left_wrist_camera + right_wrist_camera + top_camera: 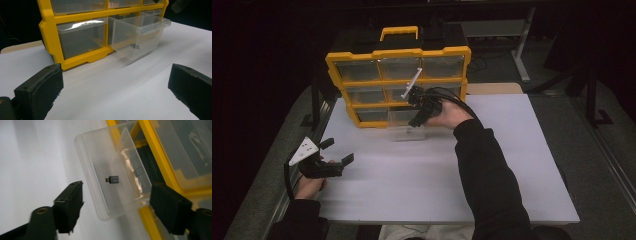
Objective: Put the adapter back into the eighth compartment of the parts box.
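Below the right gripper point(115, 205), its jaws spread and empty, a small black part point(113, 179) lies in the pulled-out drawer point(100, 195); pushing the drawer shut looks next.

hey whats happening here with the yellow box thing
A person at a white table works with a gripper in each hand. The right gripper is at a yellow organizer of clear drawers, above the bottom middle drawer, which is pulled out. A small dark part lies inside that drawer. The gripper's jaws are open, and nothing is held between them. The left gripper sits open over the near left of the table, away from the organizer, holding nothing.
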Demonstrator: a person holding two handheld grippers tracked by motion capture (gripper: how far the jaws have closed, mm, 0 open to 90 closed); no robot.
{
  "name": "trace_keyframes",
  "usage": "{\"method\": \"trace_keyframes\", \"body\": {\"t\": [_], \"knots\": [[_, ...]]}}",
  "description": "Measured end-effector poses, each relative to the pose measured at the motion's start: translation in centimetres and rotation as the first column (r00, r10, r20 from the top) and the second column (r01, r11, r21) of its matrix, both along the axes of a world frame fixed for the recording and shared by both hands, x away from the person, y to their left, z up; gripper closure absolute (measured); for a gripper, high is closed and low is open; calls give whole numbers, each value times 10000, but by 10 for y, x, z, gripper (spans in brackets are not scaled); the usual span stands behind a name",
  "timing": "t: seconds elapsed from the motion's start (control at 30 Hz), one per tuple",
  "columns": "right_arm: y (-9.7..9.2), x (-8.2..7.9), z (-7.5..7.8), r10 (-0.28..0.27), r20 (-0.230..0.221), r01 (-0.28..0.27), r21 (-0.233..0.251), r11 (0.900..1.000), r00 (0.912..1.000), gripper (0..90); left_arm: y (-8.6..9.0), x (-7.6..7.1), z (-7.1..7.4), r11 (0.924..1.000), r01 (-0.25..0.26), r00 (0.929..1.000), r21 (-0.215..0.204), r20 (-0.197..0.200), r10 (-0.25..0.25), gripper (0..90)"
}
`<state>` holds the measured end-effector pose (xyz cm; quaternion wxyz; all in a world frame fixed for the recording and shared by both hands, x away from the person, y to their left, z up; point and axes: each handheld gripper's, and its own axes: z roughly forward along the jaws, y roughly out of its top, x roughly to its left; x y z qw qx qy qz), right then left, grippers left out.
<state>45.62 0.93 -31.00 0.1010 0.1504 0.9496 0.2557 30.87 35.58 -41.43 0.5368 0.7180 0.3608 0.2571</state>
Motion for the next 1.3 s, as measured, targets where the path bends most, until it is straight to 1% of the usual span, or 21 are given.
{"method": "trace_keyframes", "body": {"t": [0.03, 0.1, 0.17, 0.23, 0.33, 0.47, 0.57, 0.7, 0.77, 0.8, 0.83, 0.87, 1.03, 1.2, 1.3], "knots": [[-3, -1, 1, -25, -6, 25, 97, 10000, 10000, 202, 0, 0, 0, 10000, -7, 10000, 14, -2, 7, 0], [-9, -3, 2, -129, -119, 133, 280, 9995, 9998, 178, 0, 0, 0, 10000, -40, 10000, 59, -11, 40, 0], [-15, -6, 4, -250, -164, 256, 375, 9990, 9996, 133, 0, 0, 0, 9999, -57, 10000, 86, -36, 57, 0], [-20, -8, 5, -278, -226, 288, 420, 9987, 9994, 128, -1, 0, 0, 9999, -61, 10000, 109, -58, 62, 0], [-28, -12, 6, -383, -256, 397, 576, 9976, 9989, 87, -1, 0, 0, 9999, -51, 10000, 132, -82, 52, 0], [-39, -17, 5, -691, -269, 705, 545, 9960, 9972, 5, -1, 0, 0, 9999, -39, 9999, 114, -104, 40, 0], [-48, -22, 2, -893, -370, 912, 547, 9943, 9953, 0, -1, 0, 0, 9999, -30, 9999, 97, -116, 31, 0], [-59, -26, -3, -1077, -364, 1096, 539, 9925, 9935, 0, -1, 0, 0, 9999, -33, 9999, 95, -128, 34, 0], [-65, -28, -5, -1268, -389, 1289, 588, 9899, 9912, 0, -1, -1, 0, 9999, -40, 9999, 96, -145, 42, 0], [-65, -28, -5, -1268, -389, 1289, 588, 9899, 9912, 0, -1, -1, 0, 9999, -40, 9999, 96, -145, 42, 0], [-67, -29, -6, -1325, -387, 1347, 622, 9889, 9904, 0, -1, -1, 0, 10000, -48, 9999, 86, -162, 50, 0], [-72, -31, -7, -1435, -374, 1460, 764, 9863, 9889, 0, -1, -1, 0, 10000, -54, 9999, 67, -164, 55, 0], [-85, -36, -8, -1654, -374, 1686, 1100, 9795, 9855, 0, -1, -2, 0, 10000, -44, 9998, 46, -190, 45, 0], [-96, -41, -9, -1767, -271, 1787, 1242, 9760, 9839, 0, -1, -2, 0, 10000, -62, 9998, 48, -197, 63, 0], [-104, -44, -10, -1862, -301, 1886, 1382, 9723, 9820, 0, -1, -2, 0, 9999, -127, 9998, -74, -132, 126, 0]]}}
